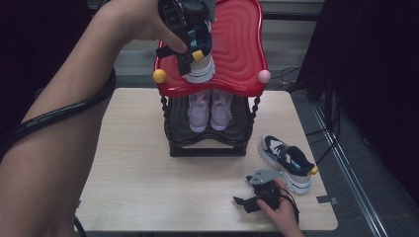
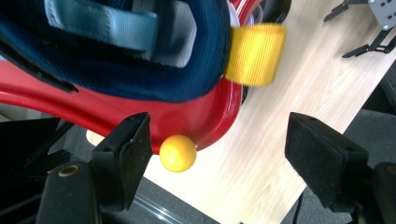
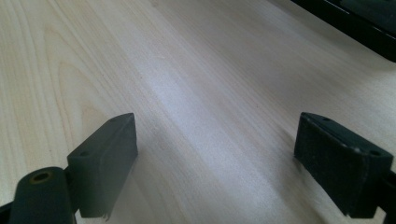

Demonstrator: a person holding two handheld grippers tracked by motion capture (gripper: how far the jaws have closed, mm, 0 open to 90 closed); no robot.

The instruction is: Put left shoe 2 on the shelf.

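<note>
A navy and white sneaker (image 1: 201, 69) (image 2: 140, 60) with a yellow heel tab (image 2: 254, 53) stands on the red top shelf (image 1: 237, 44) of a small shoe rack. My left gripper (image 1: 185, 57) (image 2: 219, 140) hovers at the sneaker's heel. It is open, and its pads stand short of the shoe on either side of the shelf's yellow knob (image 2: 177, 153). The matching sneaker (image 1: 289, 160) lies on the table at the right. My right gripper (image 1: 244, 190) (image 3: 212, 144) rests low near the table's front edge, open over bare wood.
A pair of pink shoes (image 1: 210, 108) sits on the rack's black lower shelf. A pink knob (image 1: 264, 76) marks the red shelf's right corner. The light wooden table (image 1: 138, 173) has free room at the left and front. Dark floor and cables lie at the right.
</note>
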